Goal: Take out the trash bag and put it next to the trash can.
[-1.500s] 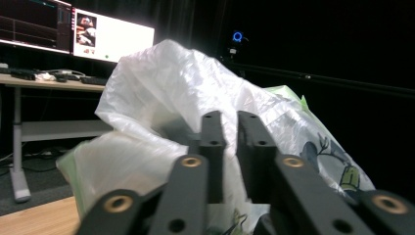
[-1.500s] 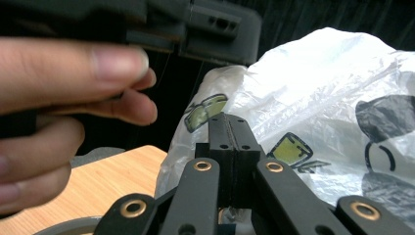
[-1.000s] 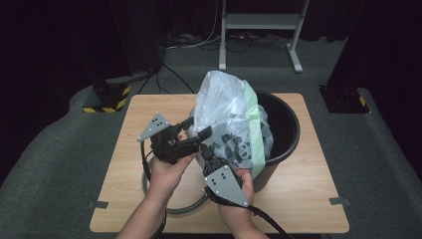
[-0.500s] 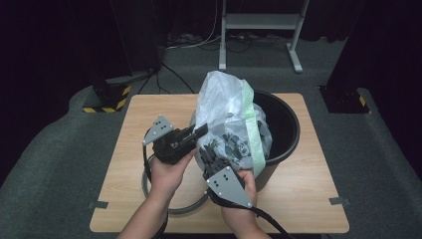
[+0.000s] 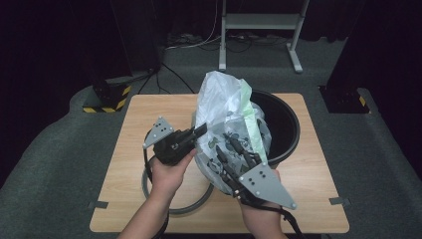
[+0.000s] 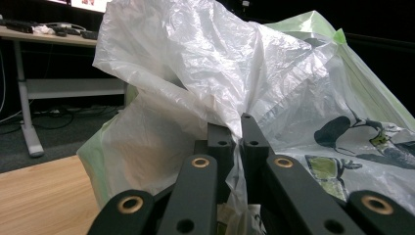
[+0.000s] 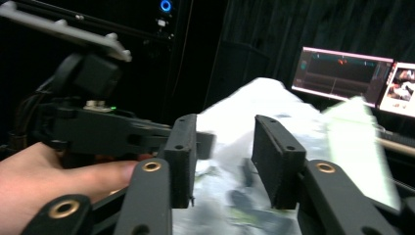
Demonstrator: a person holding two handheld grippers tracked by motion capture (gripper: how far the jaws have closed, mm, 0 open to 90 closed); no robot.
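Note:
A crumpled translucent plastic bag [image 5: 224,104] with a green edge and dark printed shapes stands up out of a black bucket [image 5: 287,118] on the wooden table [image 5: 130,130]. My left gripper [image 5: 201,130] is at the bag's left side, shut on a fold of its film [image 6: 236,129]; its jaws have just been closing. My right gripper [image 5: 230,149] hovers at the bag's near side. Its jaws [image 7: 222,142] stand apart and have just been opening; the bag [image 7: 254,105] lies beyond them with no film pinched.
A grey ring [image 5: 149,191] lies on the table under my left wrist. The left gripper [image 7: 206,138] and its hand cross the right gripper view. Desk legs [image 5: 296,55], cables and dark stands sit on the floor behind the table. Lit screens [image 7: 342,73] glow at the right.
The left jaws have shut on the bag's film. The right jaws have opened off the bag, and that gripper has risen and shifted right. The bag's top now stands taller.

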